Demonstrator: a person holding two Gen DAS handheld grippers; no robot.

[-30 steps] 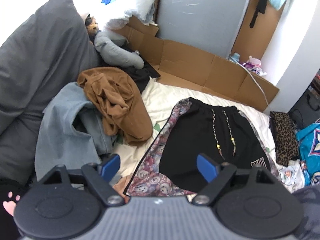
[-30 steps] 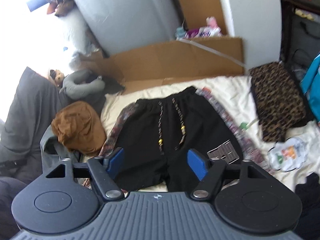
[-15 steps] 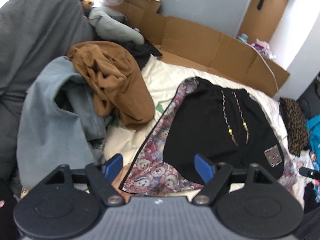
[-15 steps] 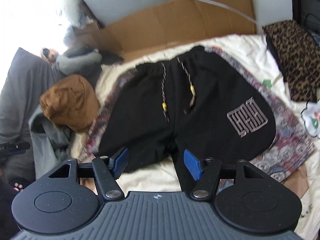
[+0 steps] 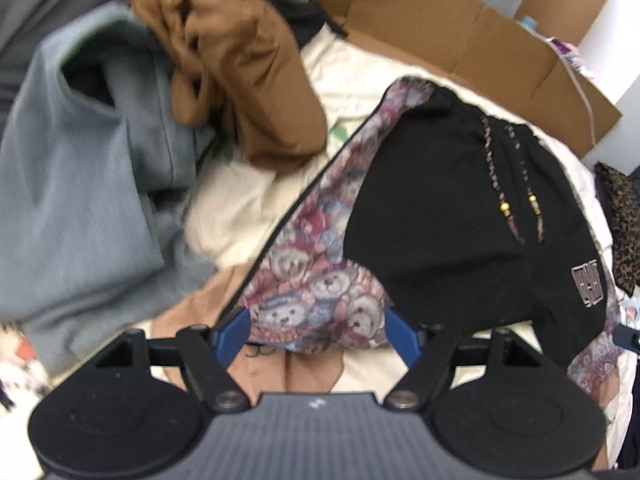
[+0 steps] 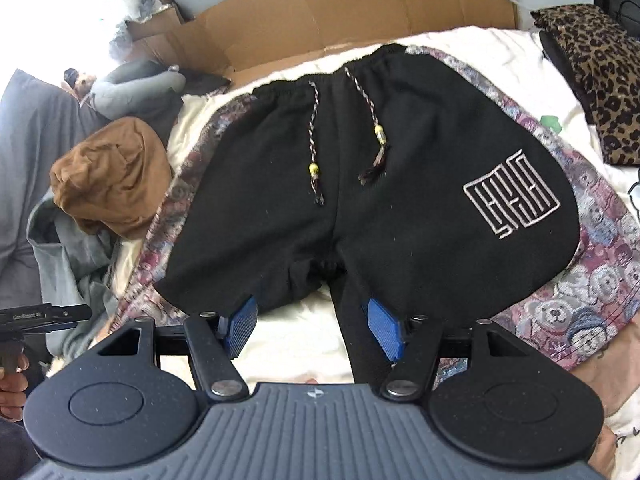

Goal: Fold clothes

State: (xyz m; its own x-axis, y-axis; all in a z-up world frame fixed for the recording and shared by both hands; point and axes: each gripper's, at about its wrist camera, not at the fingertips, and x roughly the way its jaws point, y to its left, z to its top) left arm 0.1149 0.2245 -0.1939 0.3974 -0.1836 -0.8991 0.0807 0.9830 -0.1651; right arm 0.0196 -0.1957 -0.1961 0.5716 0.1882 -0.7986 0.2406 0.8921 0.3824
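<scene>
Cream bedding (image 5: 256,196) backed by cardboard (image 5: 452,36) fills the left wrist view: black shorts (image 5: 448,216) with bear-print side panels lie flat beside brown and grey garments. The left gripper (image 5: 316,334) is closing, its jaws around the bear-print hem, not yet pressing. From the right wrist, the shorts (image 6: 384,184) show beaded drawstrings and a white logo; the right gripper (image 6: 312,326) hangs unclenched at the crotch hem.

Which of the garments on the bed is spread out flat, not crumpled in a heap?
The black shorts with the teddy-bear side panels and beaded drawstrings. They lie flat on the cream sheet, while the brown garment and the grey-blue garment beside them are bunched up.
</scene>
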